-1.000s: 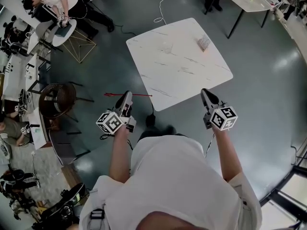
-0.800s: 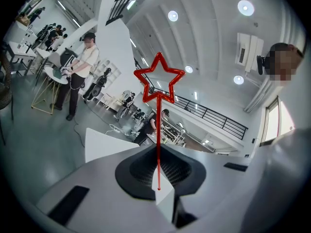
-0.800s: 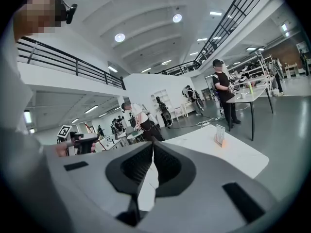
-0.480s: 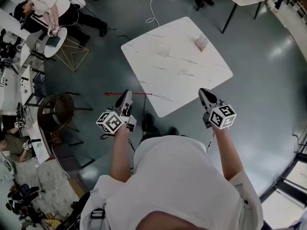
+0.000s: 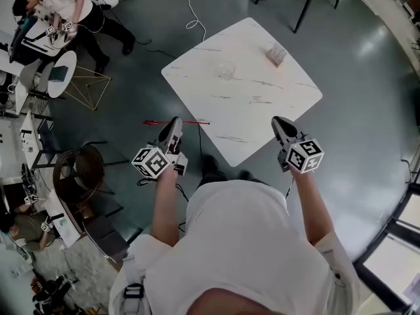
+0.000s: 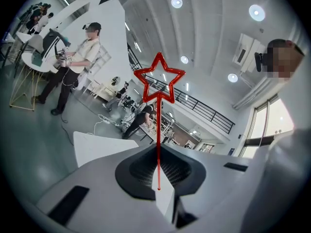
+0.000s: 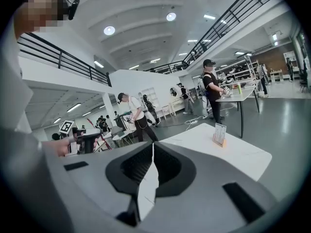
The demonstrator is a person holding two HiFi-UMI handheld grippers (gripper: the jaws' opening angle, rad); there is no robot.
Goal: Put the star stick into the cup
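The red star stick (image 5: 177, 122) lies level across the tip of my left gripper (image 5: 175, 125), which is shut on it beside the table's near-left edge. In the left gripper view the stick's shaft rises from between the closed jaws to its star (image 6: 159, 79), with my left gripper (image 6: 158, 149) clamped on the thin shaft. The clear cup (image 5: 227, 69) stands on the white marble table (image 5: 262, 110), toward its far side. My right gripper (image 5: 280, 123) hovers over the table's near corner, shut and empty; the right gripper view shows my right gripper (image 7: 153, 147) with jaws together.
A small card holder (image 5: 276, 55) (image 7: 219, 134) stands on the table's far right part. People work at benches to the far left (image 5: 59, 5). A round chair (image 5: 82, 166) and a wire-frame stool (image 5: 85, 84) stand left of me. A cable (image 5: 190, 15) runs across the floor.
The table has drawn nearer and now lies just ahead of both grippers. The left gripper still holds the stick the same way; the right stays shut.
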